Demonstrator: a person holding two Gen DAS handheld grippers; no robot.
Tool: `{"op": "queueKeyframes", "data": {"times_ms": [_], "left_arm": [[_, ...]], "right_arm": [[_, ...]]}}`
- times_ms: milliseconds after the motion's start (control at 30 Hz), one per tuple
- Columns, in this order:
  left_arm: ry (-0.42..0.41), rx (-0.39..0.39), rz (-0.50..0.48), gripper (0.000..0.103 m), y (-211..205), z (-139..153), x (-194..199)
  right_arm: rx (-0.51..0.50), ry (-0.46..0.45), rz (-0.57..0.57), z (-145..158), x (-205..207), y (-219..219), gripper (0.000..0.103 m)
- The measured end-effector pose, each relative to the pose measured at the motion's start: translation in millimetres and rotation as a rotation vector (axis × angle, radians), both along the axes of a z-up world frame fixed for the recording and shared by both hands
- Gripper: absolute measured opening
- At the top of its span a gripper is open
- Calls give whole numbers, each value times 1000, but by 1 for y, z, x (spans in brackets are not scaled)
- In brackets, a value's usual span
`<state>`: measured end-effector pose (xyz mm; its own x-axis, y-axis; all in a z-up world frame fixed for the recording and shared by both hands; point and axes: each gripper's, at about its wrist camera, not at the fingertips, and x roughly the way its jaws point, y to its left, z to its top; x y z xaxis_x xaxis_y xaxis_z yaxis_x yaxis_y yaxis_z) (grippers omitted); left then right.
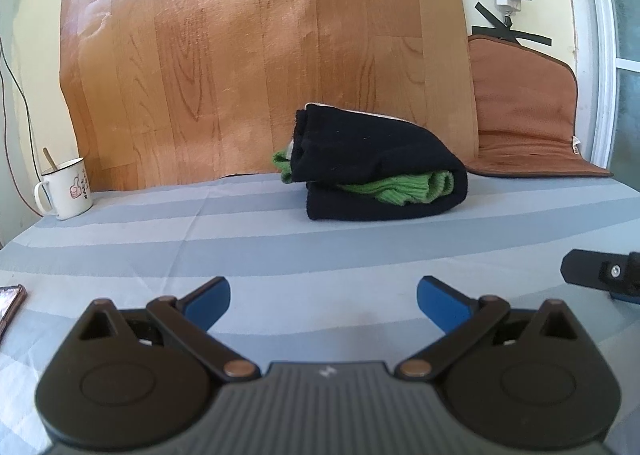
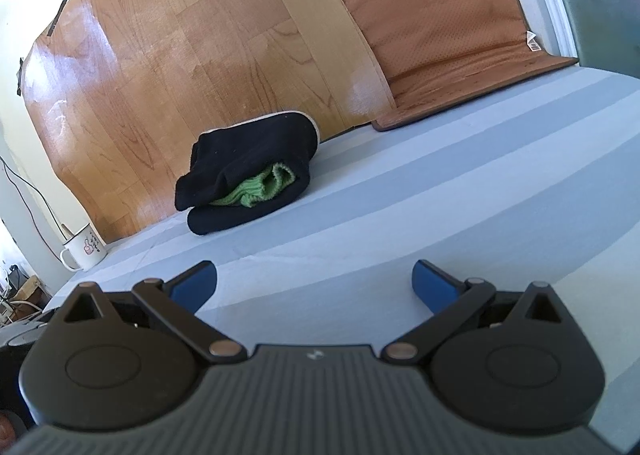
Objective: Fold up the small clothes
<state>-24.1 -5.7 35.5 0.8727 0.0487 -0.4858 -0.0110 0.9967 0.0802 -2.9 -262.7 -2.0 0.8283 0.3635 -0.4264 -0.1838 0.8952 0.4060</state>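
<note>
Surface: a counter [image 1: 120, 247] under a blue-and-grey striped cloth, backed by a wood-grain sheet [image 1: 248, 55] taped to a cream wall, with a brown perforated seat pad [image 1: 524, 111] leaning at 2 o'clock.
Task thing: the black knitted garment with green ribbed trim [image 1: 376, 167] lies bundled at 12 o'clock near the sheet, well apart from both my grippers.
Left gripper [image 1: 323, 305]: released, blue pads spread, nothing between them.
Right gripper [image 2: 314, 287]: also released and empty, above bare cloth; its tip pokes into my left view at 3 o'clock.
Risk: I judge the bundle loose, so pinching only its top layer could drag it open or push it against the sheet.
Risk: a wide leftward sweep could knock the white enamel mug with a spoon [image 1: 66, 189] at 9 o'clock.
Hidden: the bundle's far side and inner layers; whether the green is lining or a separate piece, I cannot tell.
Cut off: a dark, shiny flat object [image 1: 10, 303] at the left edge, unidentifiable.
</note>
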Motion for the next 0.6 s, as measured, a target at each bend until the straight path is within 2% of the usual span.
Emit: {"op": "queueKeyframes", "data": {"times_ms": [233, 333, 600], "left_arm": [[-27, 7, -9, 103, -3, 1, -4], [-17, 37, 28, 103, -7, 0, -2], [-23, 80, 44, 103, -11, -1, -3]], "right_arm": [[-1, -5, 3, 1, -1, -1, 103], [0, -4, 0, 1, -1, -1, 103], [6, -5, 3, 1, -1, -1, 103]]}}
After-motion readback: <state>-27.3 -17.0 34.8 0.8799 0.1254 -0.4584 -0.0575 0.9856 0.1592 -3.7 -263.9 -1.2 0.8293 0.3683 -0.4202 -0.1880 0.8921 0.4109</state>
